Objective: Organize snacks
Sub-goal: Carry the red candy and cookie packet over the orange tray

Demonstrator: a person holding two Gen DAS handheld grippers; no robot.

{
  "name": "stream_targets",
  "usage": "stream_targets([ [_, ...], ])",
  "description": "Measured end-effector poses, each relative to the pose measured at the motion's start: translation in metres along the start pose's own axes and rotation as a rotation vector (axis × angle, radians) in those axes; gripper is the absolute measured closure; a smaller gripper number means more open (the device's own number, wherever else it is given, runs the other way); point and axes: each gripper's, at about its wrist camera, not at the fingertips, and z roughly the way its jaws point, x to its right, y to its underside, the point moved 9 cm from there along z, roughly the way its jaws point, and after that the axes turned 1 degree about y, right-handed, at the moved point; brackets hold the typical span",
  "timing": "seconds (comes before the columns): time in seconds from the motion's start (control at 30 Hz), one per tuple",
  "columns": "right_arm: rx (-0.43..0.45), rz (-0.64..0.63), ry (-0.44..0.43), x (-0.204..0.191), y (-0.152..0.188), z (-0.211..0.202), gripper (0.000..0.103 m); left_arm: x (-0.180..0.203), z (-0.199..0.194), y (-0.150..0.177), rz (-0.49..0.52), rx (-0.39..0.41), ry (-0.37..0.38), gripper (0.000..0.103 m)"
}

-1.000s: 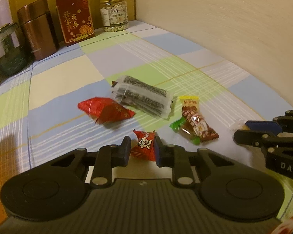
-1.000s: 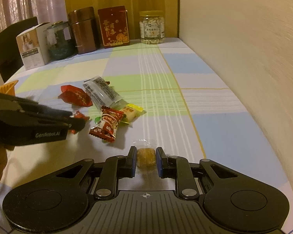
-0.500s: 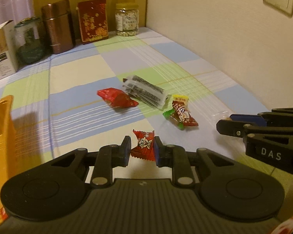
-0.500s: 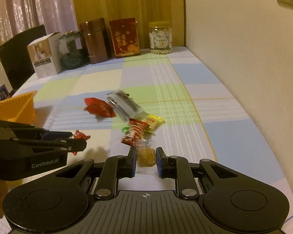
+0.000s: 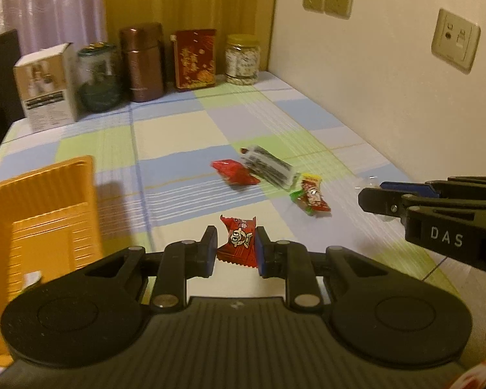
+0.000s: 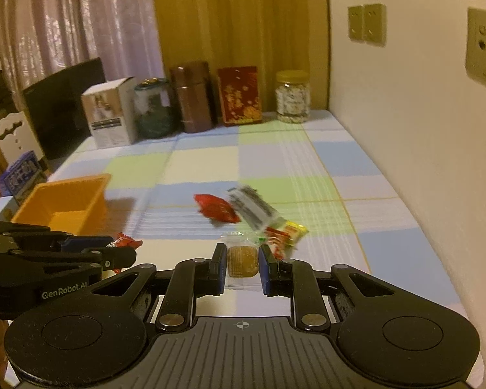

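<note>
both tongs are up off the bench now, each pinched tight on a snack: left tongs (image 5: 236, 248) on a red candy (image 5: 238, 243), right tongs (image 6: 242, 264) on a clear-wrapped biscuit (image 6: 242, 261). a second ago they sat low by the pile; now the orange tray (image 5: 39, 214) has swung into view at the left. four packets (image 5: 269, 168) remain on the checked cloth. looks like the carry to the tray is on.

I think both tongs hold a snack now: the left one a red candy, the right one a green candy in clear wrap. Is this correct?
Nearly. The left tongs do hold a red candy. The right tongs, though, hold a brown biscuit in clear wrap, not a green candy; the right wrist view shows it.
</note>
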Motion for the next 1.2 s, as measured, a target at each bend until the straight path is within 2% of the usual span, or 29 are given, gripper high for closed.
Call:
stream_targets([
  [0.57,0.011,-0.090,-0.141,-0.111,-0.005,-0.008,0.082,-0.094,-0.081,0.022,-0.098,0.034,-0.147,0.081],
  [0.9,-0.005,-0.130,-0.205,-0.161,-0.002,0.004,0.082,-0.147,-0.107,0.037,-0.154,0.035,-0.223,0.081],
  [1.2,-0.023,-0.158,-0.254,-0.194,0.001,0.019,0.082,-0.186,-0.114,0.051,-0.190,0.015,-0.280,0.081],
])
